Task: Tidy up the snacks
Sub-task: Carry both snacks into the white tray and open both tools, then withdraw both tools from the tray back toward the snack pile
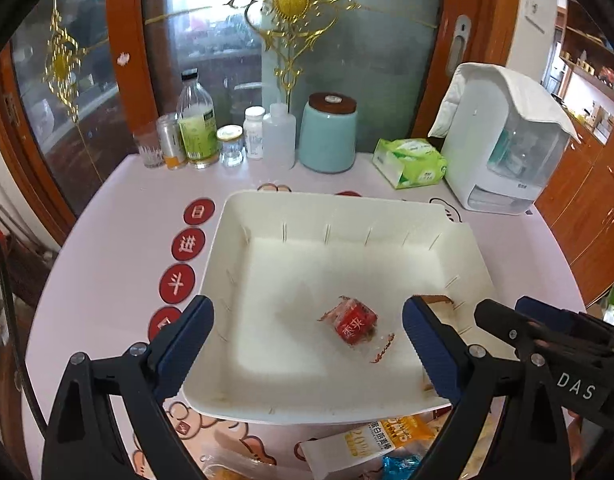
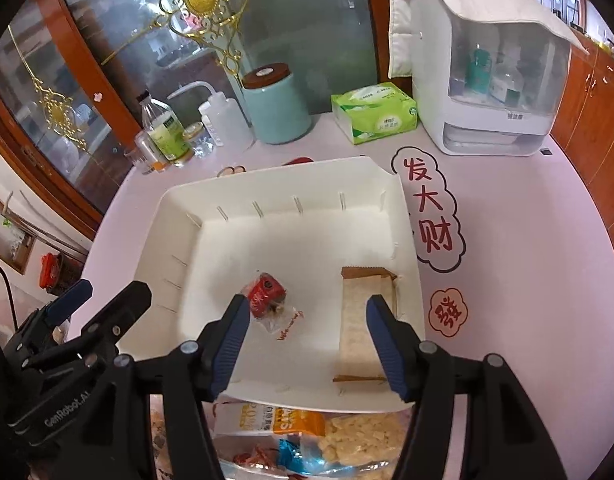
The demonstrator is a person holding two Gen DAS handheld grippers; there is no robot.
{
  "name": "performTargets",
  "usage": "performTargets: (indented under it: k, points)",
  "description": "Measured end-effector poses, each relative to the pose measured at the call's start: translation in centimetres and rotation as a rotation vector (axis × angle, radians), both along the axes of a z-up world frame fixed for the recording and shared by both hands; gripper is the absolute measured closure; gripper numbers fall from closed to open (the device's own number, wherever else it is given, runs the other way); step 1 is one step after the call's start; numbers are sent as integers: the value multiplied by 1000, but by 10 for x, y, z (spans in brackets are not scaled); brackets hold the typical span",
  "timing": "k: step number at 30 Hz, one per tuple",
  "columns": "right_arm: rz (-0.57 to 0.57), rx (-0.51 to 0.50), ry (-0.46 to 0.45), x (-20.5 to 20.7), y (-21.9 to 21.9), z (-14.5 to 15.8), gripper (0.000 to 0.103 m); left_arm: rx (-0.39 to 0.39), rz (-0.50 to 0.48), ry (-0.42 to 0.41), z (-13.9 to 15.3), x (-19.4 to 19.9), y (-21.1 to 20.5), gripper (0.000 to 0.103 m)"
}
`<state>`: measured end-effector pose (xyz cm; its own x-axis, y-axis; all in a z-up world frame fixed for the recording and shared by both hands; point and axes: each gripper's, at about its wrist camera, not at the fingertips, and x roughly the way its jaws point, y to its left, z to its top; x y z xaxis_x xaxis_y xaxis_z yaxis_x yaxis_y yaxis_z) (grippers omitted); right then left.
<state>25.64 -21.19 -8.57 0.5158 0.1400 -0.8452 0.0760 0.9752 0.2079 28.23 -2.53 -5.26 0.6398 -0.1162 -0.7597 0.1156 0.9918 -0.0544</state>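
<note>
A white bin (image 1: 243,216) (image 2: 175,208) sits on the pink table. Inside lie a red wrapped candy (image 1: 355,326) (image 2: 265,294) and a brown-and-cream snack packet (image 2: 359,320), which the left wrist view barely shows. My left gripper (image 1: 307,344) is open and empty above the bin's near part, the candy between its fingers in view. My right gripper (image 2: 309,344) is open and empty above the bin's near edge, its right finger (image 2: 387,344) over the packet. More snacks lie before the bin: a white-and-orange packet (image 1: 367,440) (image 2: 267,420), a blue-wrapped candy (image 2: 291,456) and a bag of pale pieces (image 2: 359,440).
At the table's back stand several bottles and jars (image 1: 195,128), a teal canister (image 1: 329,132) (image 2: 277,104), a green tissue pack (image 1: 411,162) (image 2: 375,112) and a white dispenser box (image 1: 503,136) (image 2: 487,64). A glass cabinet door is behind them.
</note>
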Motion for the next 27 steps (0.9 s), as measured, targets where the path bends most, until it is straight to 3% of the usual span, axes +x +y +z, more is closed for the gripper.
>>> performTargets:
  k: [5,13,18,27]
  points:
    - [-24,-58,-51,-9,6,8,41,43,-30,-51,12,-12,-6,8]
    - [-20,-86,-65,-23,9,21,41,-10,-46,-58,28,-33,-1,8]
    - [-9,-47,-64,-38,11,30,41,-22,-34,-49,41,-48,4,8]
    - [-7,-29,-95,-79,21,51,41,-20,-47,-109,73,-91,13,8]
